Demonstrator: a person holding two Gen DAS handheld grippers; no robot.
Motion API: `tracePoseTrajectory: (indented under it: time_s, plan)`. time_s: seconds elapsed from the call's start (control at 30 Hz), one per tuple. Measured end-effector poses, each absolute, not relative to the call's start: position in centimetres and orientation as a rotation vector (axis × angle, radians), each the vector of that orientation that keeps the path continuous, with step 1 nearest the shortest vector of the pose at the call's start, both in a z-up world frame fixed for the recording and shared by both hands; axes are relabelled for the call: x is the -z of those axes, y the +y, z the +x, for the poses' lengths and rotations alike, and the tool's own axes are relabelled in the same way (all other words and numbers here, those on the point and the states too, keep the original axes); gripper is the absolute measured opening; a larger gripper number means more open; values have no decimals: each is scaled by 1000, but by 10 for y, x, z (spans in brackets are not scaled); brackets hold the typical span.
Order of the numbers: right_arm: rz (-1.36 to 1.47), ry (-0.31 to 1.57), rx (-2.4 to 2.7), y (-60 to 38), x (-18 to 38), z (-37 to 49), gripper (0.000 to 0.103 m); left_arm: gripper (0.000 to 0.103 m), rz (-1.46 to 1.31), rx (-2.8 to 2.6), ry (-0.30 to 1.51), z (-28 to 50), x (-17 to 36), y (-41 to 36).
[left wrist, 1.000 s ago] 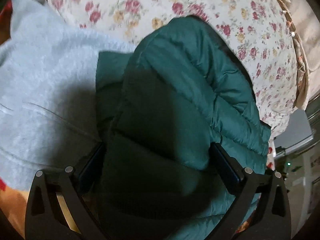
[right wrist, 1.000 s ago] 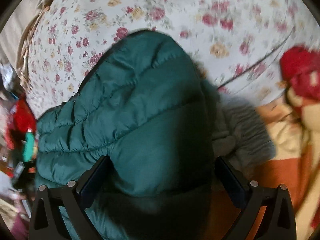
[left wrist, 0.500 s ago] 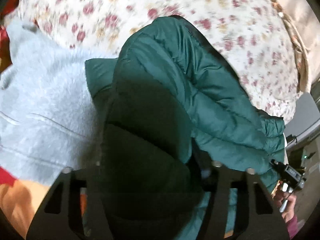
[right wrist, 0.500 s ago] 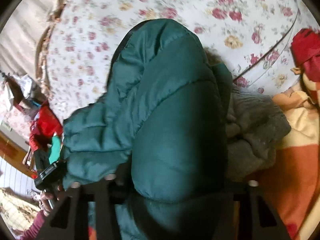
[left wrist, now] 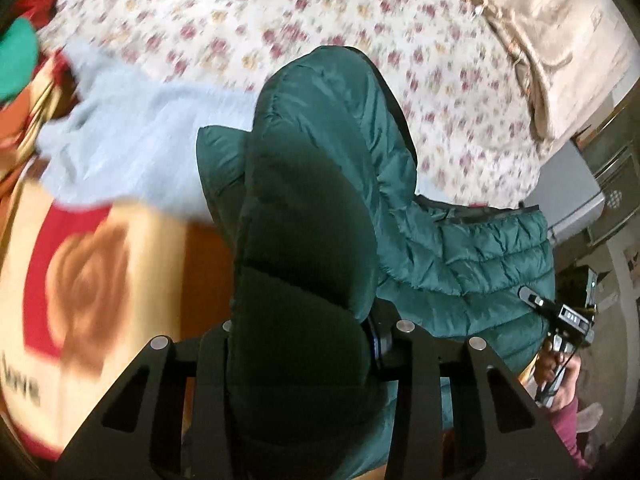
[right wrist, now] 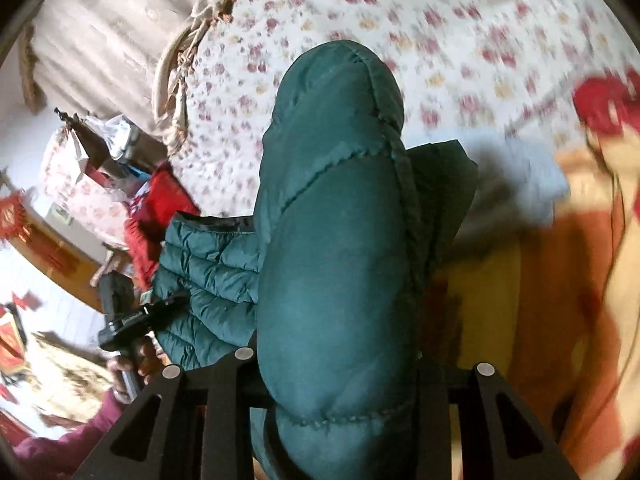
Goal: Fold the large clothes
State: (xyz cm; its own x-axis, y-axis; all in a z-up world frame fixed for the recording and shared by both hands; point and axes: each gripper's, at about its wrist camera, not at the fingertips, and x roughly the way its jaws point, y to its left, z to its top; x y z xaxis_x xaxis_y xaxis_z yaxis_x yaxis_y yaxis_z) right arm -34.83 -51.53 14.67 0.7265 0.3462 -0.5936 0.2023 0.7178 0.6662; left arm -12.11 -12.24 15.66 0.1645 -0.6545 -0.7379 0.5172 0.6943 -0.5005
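My left gripper [left wrist: 304, 344] is clamping a padded fold of the green puffer jacket [left wrist: 320, 168], lifting it over the floral bedspread [left wrist: 280, 12] beside a grey sweater [left wrist: 132, 140]; my right gripper [right wrist: 336, 364] is pinching another fold.

The left tool [left wrist: 304, 344] was clamped, its two black fingers [left wrist: 212, 356] drawn close together around a thick puffy fold. The right tool [right wrist: 332, 376] was likewise closed tight, fingers [right wrist: 224, 384] pinching from either side. In the right wrist view the person's left hand [right wrist: 132, 364] gripped its handle; in the left wrist view the right hand [left wrist: 560, 376] gripped the other.
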Motion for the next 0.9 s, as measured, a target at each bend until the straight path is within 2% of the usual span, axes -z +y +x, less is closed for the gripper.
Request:
tracePoseTrajectory:
  time_s: [0.07, 0.13, 0.17, 0.2, 0.27, 0.3, 0.6, 0.9]
  plan:
    - [797, 830, -36, -509, -125, -357, 38, 41, -107, 790, 1152, -129, -144, -116]
    - [792, 903, 86, -507, -102, -357, 51, 53, -54, 732, 1138, -134, -130, -115]
    - [768, 933, 153, -507, -91, -356, 64, 68, -41, 697, 1136, -135, -121, -117]
    - [749, 946, 208, -505, -79, -355, 73, 81, -32, 670, 1139, -132, -113, -119]
    - [726, 918, 249, -500, -72, -352, 83, 90, -47, 615, 1120, -131, -104, -121]
    - [699, 907, 284, -496, -73, -351, 85, 95, -53, 597, 1104, -131, -102, -121]
    - [472, 873, 439, -459, -124, -366, 85, 96, 38, 501, 954, -162, -131, -115]
    - [375, 804, 461, -422, -164, -384, 85, 96, 105, 507, 829, -206, -165, -119]
